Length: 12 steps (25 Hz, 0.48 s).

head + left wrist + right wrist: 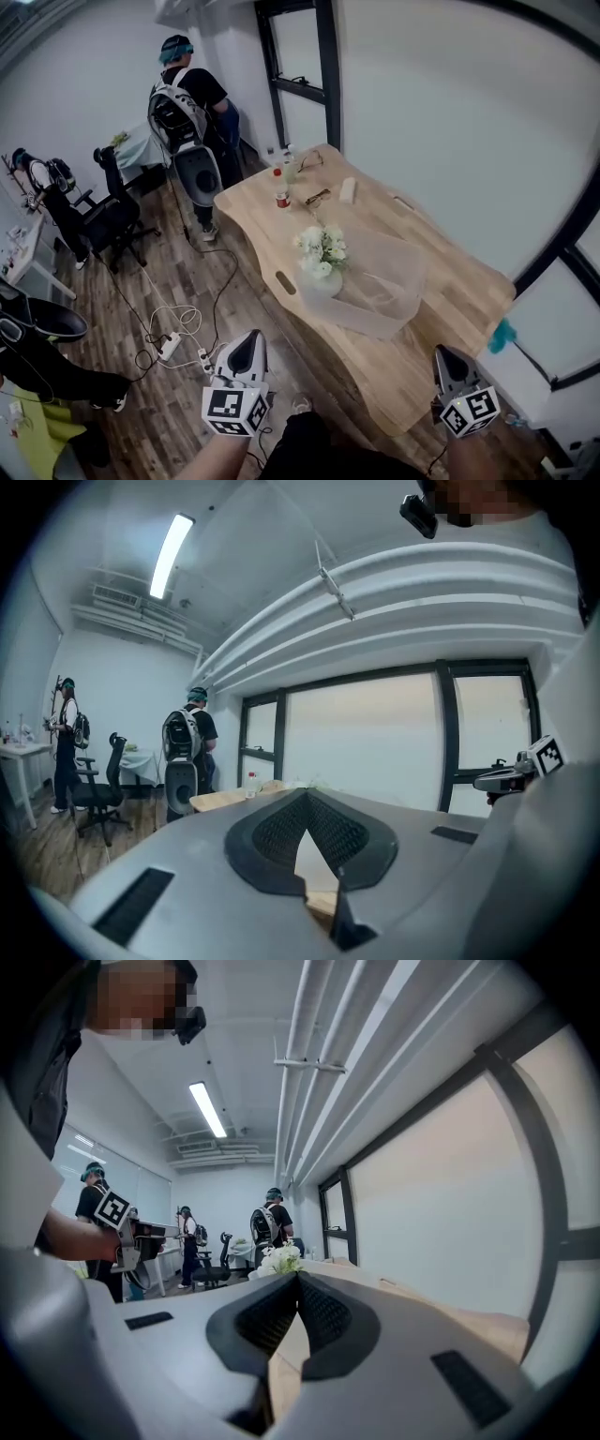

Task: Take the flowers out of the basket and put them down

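Note:
A bunch of white flowers (322,247) with green leaves stands in a white wrap at the left end of a clear plastic basket (389,281) on the wooden table (441,319). Both grippers hang short of the table's near edge, well away from the flowers. My left gripper (251,339) is over the floor at the left, its jaws together and empty. My right gripper (444,354) is near the table's front right corner, also shut and empty. The flowers (279,1260) peek over the shut jaws (298,1279) in the right gripper view. The left gripper view looks along its closed jaws (305,795) at the table's far end.
Small bottles (278,184), glasses (317,197) and a white roll (348,190) lie at the table's far end. A person with a backpack (187,103) stands beyond it. An office chair (108,217) and cables with a power strip (171,345) are on the floor left.

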Motion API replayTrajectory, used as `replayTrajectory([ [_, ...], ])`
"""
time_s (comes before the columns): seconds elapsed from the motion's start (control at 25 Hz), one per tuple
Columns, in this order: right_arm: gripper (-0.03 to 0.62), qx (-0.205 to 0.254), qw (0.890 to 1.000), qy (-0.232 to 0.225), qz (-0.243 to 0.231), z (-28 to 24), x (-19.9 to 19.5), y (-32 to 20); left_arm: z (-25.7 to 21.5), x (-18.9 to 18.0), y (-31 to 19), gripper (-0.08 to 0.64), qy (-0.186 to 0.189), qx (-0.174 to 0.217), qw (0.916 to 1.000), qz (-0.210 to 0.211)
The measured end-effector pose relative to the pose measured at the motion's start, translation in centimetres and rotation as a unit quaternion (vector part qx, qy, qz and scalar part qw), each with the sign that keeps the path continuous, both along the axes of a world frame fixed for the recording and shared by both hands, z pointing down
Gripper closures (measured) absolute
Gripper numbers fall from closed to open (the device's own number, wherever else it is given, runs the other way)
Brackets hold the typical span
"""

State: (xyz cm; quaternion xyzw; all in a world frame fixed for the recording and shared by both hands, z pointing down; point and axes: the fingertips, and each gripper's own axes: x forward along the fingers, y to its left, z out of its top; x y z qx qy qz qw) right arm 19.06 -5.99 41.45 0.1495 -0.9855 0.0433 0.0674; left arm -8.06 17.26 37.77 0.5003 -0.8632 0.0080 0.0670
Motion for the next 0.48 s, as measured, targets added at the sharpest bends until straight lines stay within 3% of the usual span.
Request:
replayTrajectory([
  [0.48, 0.571, 0.021, 0.997, 0.011, 0.068, -2.4, -9.8, -4.9, 0.1, -11.4, -6.6, 0.555, 0.007, 0.004, 0.9975, 0.07],
])
